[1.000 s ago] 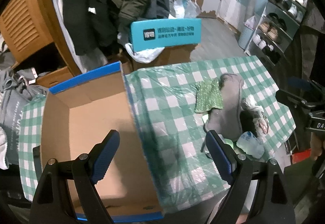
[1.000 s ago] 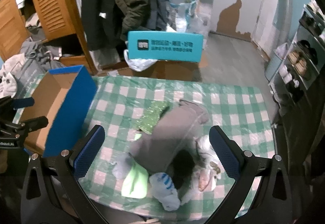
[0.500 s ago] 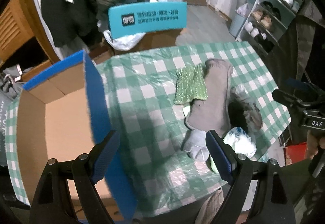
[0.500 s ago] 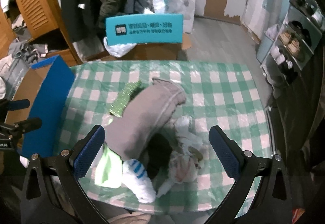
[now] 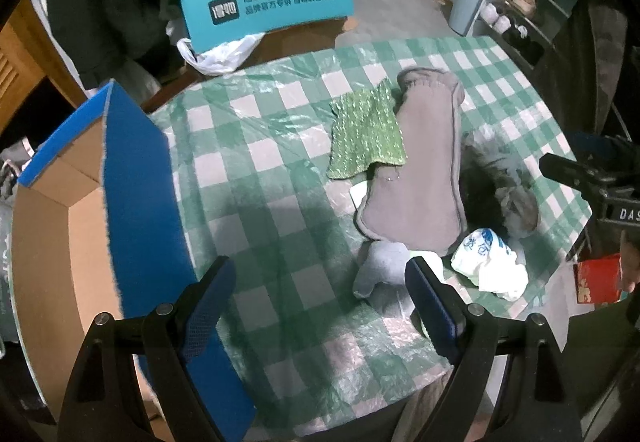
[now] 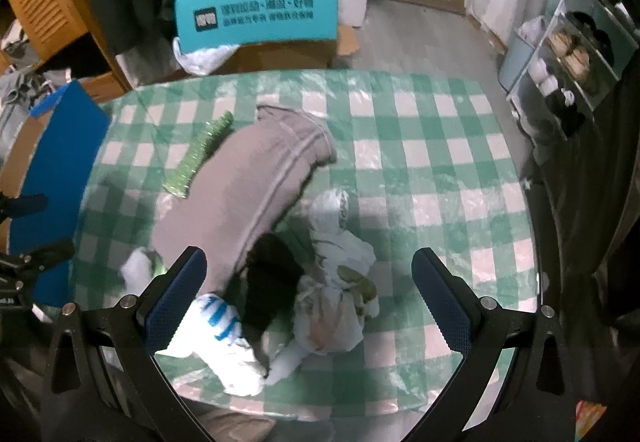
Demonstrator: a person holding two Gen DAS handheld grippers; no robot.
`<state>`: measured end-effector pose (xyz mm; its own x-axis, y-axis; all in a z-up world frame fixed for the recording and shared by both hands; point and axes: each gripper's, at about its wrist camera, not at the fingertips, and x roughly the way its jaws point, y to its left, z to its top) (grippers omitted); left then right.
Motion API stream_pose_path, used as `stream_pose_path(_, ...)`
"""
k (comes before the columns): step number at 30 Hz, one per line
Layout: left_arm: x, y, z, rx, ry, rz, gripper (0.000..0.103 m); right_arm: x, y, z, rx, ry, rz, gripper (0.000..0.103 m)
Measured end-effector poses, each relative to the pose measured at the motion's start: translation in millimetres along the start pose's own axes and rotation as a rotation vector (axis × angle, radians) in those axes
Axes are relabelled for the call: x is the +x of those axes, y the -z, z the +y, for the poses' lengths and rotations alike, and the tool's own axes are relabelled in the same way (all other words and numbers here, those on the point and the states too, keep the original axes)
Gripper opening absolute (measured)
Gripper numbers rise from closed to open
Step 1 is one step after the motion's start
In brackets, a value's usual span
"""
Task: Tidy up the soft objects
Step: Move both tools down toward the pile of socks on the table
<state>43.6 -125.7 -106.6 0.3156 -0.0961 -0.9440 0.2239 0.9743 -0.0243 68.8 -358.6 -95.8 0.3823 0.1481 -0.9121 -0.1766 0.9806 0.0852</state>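
Observation:
A pile of soft things lies on the green checked tablecloth [image 5: 256, 161]: a long grey-brown garment [image 5: 420, 169], a green sparkly cloth [image 5: 366, 133] beside it, a grey sock [image 5: 380, 270], a white and blue sock [image 5: 486, 258] and a dark item under the garment. My left gripper [image 5: 318, 302] is open above the near table edge, its right finger by the grey sock. The right gripper [image 6: 308, 292] hangs open over the pale patterned cloth [image 6: 336, 282], the dark item [image 6: 268, 282] and the striped sock [image 6: 220, 318]. An open cardboard box [image 5: 60, 242] with blue flaps stands at the left.
A teal chair back [image 5: 266, 3] with print stands behind the table, a white plastic bag [image 5: 216, 53] under it. Coats hang at the back left. A shoe rack [image 5: 528, 1] lines the right wall. The other gripper [image 5: 600, 181] shows at the right edge of the left wrist view.
My left gripper has swung right, from above the box toward the pile. The right gripper has come closer and lower over the socks and pale cloth. Both stay open.

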Motion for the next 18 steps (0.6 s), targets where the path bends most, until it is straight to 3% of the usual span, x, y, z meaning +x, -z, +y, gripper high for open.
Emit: stream_pose_path(18, 53.8, -1.7, -30.6, 0.060, 0.041, 0.121, 0.088, 55.7, 17.3, -26.3, 0.025, 0.044, 0.156, 0.101)
